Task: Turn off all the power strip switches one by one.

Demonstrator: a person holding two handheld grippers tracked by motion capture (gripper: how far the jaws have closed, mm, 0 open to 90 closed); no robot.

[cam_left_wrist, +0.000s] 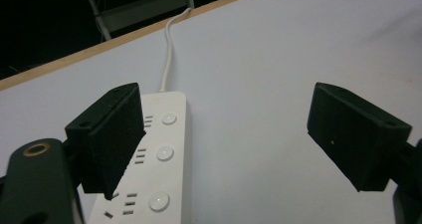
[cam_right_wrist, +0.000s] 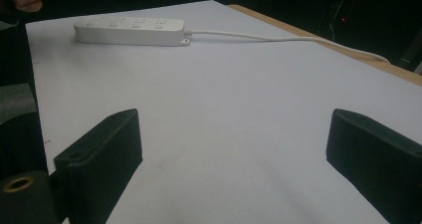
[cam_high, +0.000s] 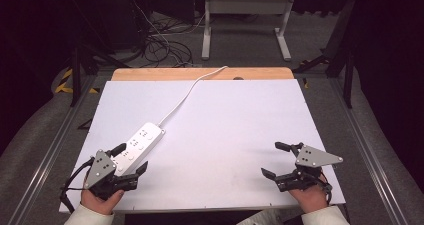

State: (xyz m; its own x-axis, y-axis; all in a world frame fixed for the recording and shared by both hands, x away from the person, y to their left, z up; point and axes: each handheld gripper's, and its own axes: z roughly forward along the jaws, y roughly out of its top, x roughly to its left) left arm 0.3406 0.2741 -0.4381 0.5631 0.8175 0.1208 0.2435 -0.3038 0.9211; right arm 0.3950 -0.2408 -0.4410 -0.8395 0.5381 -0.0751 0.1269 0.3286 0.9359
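Plainly, both the left gripper (cam_high: 131,161) and right gripper (cam_high: 275,159) have jaws apart, near a power strip (cam_high: 137,144).

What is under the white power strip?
The power strip lies flat on the white table, with its cord running off the far edge. Its near end sits under the open left gripper. The table right beneath the strip is covered, so nothing shows there.

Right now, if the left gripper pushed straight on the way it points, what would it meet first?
Probably the white power strip: the left gripper is open, one jaw already over the strip's edge. Height above it is unclear.
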